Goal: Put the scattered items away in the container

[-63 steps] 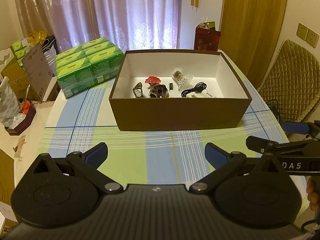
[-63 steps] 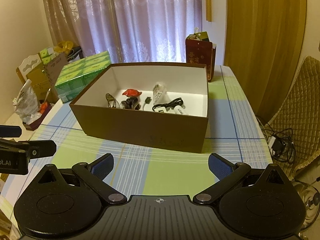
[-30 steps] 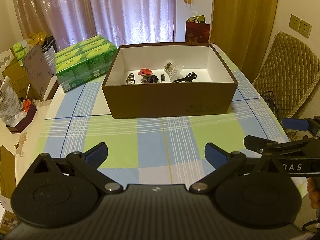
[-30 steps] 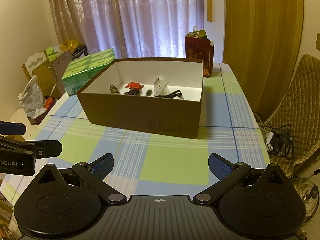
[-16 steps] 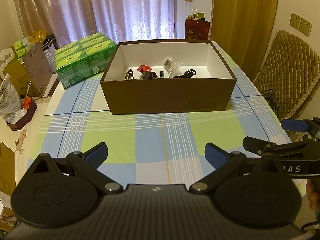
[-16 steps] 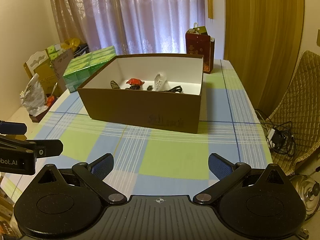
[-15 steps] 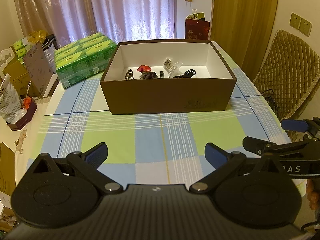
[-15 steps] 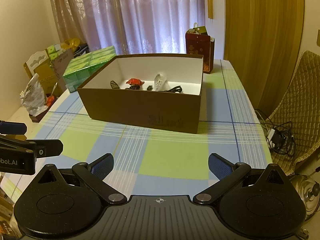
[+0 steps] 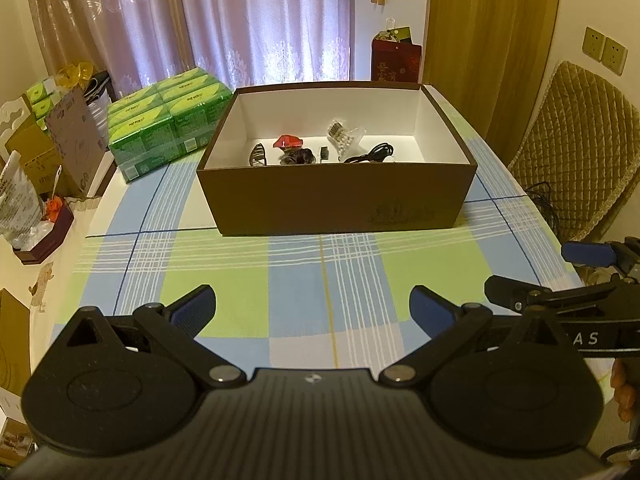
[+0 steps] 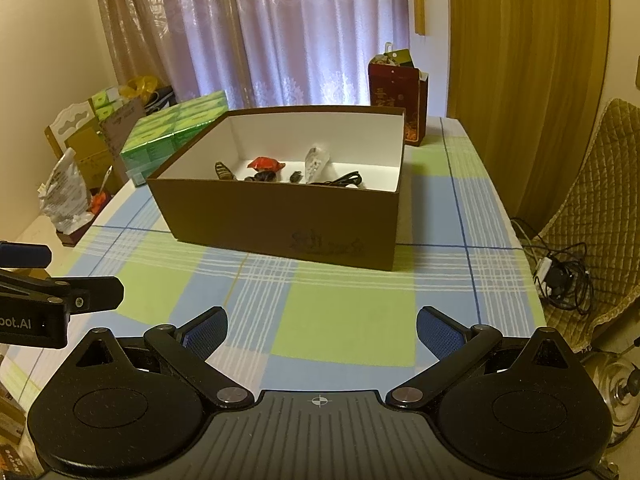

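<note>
— Two grippers, both with jaws spread wide and nothing between them. The left gripper [image 9: 312,308] is hovering over the near end of the checked blue, green and white tablecloth [image 9: 248,300], and the right gripper [image 10: 322,326] is doing the same just to its right; each one is showing at the edge of the other's view.

— Are they touching anything?

— No. Both are hanging well short of the brown cardboard box with the white inside [image 9: 340,208], which is sitting open in the middle of the table.

— And the scattered items?

— They are lying on the box floor, towards the far wall: a red wrapped piece [image 9: 287,142], a dark striped oval thing [image 9: 258,155], a dark bundle [image 9: 296,157], a small black block [image 9: 325,153], a clear packet of pale beads [image 9: 343,138] and a coiled black cable [image 9: 370,153]. What each one really is, I cannot tell.

— Anything left on the cloth?

— Nothing loose is showing around the box in either view. The stack of green packaged cartons [image 9: 168,128] and the dark red gift bag [image 10: 394,100] are standing at the table's far edges, and I am judging them as household clutter, not task items.

— So how far along?

— By my reading the tidying is looking finished, or very nearly; only a check behind the box, which is hidden, seems to be remaining.
</note>
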A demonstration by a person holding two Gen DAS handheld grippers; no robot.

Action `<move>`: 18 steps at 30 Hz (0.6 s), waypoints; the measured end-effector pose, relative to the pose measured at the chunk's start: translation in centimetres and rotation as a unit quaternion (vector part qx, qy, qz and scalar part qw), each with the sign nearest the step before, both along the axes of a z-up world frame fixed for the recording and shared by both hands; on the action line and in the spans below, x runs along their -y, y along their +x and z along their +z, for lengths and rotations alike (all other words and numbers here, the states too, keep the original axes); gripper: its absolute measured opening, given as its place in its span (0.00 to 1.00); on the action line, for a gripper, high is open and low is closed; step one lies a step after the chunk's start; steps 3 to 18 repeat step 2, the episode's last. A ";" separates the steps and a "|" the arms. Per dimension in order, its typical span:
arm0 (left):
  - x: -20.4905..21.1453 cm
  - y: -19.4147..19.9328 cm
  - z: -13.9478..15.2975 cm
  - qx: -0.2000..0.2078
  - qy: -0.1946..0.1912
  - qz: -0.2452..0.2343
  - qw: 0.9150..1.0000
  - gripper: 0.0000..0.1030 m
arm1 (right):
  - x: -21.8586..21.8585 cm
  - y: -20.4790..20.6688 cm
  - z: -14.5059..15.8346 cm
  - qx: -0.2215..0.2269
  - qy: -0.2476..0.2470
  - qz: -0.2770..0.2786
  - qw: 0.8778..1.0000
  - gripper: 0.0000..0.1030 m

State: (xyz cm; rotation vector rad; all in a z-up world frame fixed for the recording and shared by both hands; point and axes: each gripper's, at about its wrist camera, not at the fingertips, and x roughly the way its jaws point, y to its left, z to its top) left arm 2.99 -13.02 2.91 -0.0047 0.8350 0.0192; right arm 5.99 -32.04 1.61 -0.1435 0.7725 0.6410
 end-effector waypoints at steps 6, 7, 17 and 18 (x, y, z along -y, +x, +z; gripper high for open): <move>-0.1 0.4 -0.1 -0.003 0.001 0.001 1.000 0.99 | 0.0 0.4 -0.1 -0.002 0.001 -0.001 1.000 1.00; -0.1 0.4 -0.1 -0.003 0.001 0.001 1.000 0.99 | 0.0 0.4 -0.1 -0.002 0.001 -0.001 1.000 1.00; -0.1 0.4 -0.1 -0.003 0.001 0.001 1.000 0.99 | 0.0 0.4 -0.1 -0.002 0.001 -0.001 1.000 1.00; -0.1 0.4 -0.1 -0.003 0.001 0.001 1.000 0.99 | 0.0 0.4 -0.1 -0.002 0.001 -0.001 1.000 1.00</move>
